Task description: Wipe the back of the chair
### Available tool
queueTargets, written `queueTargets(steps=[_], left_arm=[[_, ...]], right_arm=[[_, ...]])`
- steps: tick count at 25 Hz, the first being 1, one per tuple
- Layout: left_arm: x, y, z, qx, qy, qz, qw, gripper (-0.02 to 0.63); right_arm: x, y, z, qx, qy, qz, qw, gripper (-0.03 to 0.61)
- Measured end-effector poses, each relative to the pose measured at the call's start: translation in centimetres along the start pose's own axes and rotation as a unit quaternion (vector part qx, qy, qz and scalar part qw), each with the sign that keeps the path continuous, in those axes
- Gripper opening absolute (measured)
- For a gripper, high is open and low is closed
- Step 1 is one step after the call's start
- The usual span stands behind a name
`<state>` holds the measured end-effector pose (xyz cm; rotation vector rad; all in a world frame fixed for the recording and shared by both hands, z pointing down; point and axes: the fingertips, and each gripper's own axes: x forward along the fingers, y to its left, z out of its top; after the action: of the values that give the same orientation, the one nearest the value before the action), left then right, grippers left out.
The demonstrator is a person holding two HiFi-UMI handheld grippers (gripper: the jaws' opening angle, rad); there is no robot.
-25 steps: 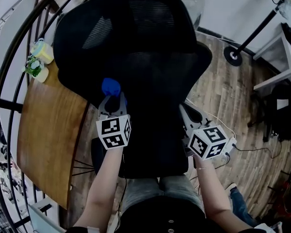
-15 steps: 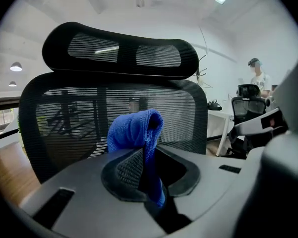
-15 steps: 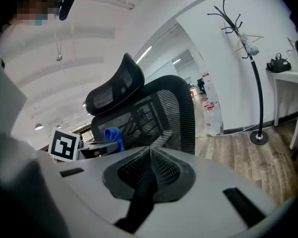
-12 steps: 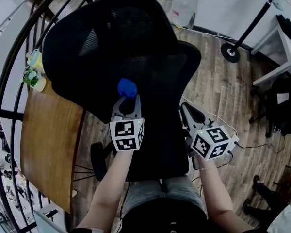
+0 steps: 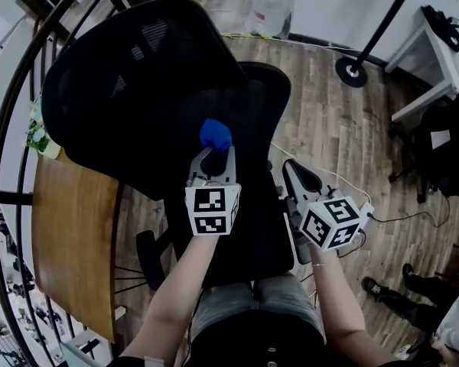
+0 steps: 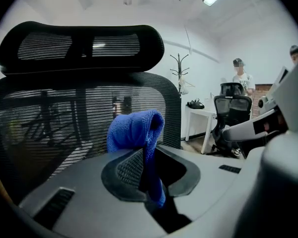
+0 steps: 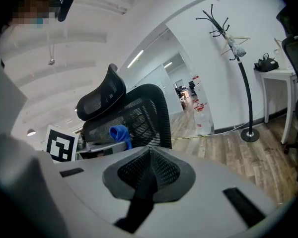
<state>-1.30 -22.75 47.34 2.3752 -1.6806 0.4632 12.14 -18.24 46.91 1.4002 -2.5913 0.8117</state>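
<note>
**A:** Which step is this?

**B:** The wiping itself, I'd judge, somewhere in the middle. The left gripper is clamped on a bunched blue cloth. The cloth is right at the chair back, near its middle. I cannot tell whether it actually touches.

**A:** Where is the chair?

**B:** Straight ahead of the person, at twelve o'clock, with its back turned toward them. In the left gripper view the headrest lies at about eleven o'clock from the cloth. A wooden table stands off at nine o'clock.

**A:** How does the back look?

**B:** It is black mesh in a black frame, open enough that dark shapes show through it. The headrest is a separate mesh piece above. I can make out no dirt or streaks.

**A:** And the other gripper?

**B:** The right gripper hangs at about four o'clock from the left one, beside the chair's edge. Its jaws are pressed together with nothing between them.

**A:** What does the next move call for?

**B:** Probably pressing the cloth flat on the mesh and drawing it across, then down toward six o'clock. The mesh will likely give, so the pressure should be light and even. The grip must be firm enough that the cloth does not slip out. The chair might turn, so the right gripper could steady the frame.
</note>
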Motion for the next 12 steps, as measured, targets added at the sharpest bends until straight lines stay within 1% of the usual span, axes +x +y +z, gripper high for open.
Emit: queueTargets(steps=[6, 12], left_arm=[[2.2, -3.8, 0.7, 0.019, 0.003, -0.042, 0.9989, 0.063], [4.1, -7.6, 1.1, 0.033, 0.006, -0.086, 0.9957, 0.063]], right_arm=[[-1.1, -2.4, 0.3, 0.010, -0.005, -0.021, 1.000, 0.032], [-2.2, -4.1, 0.6, 0.019, -0.014, -0.038, 0.999, 0.032]])
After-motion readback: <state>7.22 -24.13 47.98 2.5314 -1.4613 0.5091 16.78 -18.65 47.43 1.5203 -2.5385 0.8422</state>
